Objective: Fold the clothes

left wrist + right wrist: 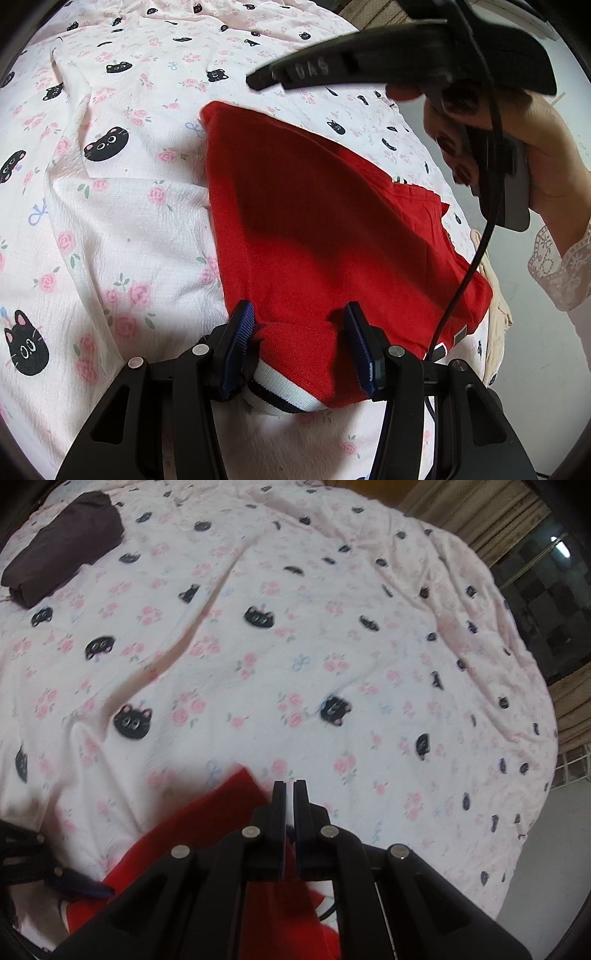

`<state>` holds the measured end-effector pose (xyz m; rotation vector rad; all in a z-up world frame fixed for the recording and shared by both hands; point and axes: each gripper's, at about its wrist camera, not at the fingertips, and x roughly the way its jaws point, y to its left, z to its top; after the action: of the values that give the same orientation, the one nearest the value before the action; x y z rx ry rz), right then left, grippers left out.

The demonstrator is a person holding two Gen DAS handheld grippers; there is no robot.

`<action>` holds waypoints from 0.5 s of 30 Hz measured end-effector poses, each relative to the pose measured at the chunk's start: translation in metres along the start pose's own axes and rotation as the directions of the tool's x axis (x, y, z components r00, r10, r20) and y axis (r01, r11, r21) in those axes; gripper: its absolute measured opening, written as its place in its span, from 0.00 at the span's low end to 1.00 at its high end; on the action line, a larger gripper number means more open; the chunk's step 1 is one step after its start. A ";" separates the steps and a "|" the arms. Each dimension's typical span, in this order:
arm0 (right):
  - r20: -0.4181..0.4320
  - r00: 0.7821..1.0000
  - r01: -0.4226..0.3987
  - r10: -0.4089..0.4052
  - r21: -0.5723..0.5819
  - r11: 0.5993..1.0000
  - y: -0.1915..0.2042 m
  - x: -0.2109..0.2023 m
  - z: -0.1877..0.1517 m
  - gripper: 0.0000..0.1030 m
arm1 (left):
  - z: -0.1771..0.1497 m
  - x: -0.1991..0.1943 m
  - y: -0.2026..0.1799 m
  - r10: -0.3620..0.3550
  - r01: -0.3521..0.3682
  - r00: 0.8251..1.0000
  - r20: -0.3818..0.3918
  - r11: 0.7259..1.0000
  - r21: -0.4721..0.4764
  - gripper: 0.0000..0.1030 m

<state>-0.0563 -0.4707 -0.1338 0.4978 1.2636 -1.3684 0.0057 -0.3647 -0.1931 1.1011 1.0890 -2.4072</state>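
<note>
A red knit garment [314,221] with a white and navy ribbed band [280,391] lies on the bed. My left gripper [299,332] sits at its near end, blue pads partly apart and closed on the bunched band end. My right gripper [255,79] hovers above the garment's far corner, held by a hand [546,155] in a lace sleeve. In the right wrist view the right gripper [290,786] is shut with nothing between its fingers, just past the red garment [221,830].
The bed is covered by a pink sheet [295,646] printed with black cats and roses. A folded dark brown garment [62,542] lies at its far left. Cream cloth [498,314] hangs off the bed's right edge above grey floor [535,369]. Curtains [480,513] stand beyond.
</note>
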 end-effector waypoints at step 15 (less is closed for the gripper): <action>-0.050 0.993 -0.103 0.104 0.038 0.994 -0.042 -0.028 -0.078 0.03 | 0.001 0.000 0.002 -0.005 0.005 1.000 0.002 1.000 -0.003 0.44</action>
<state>-0.1146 -0.4003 -0.1191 0.6188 1.2401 -1.2998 0.0062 -0.3664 -0.1939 1.0964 1.0963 -2.4087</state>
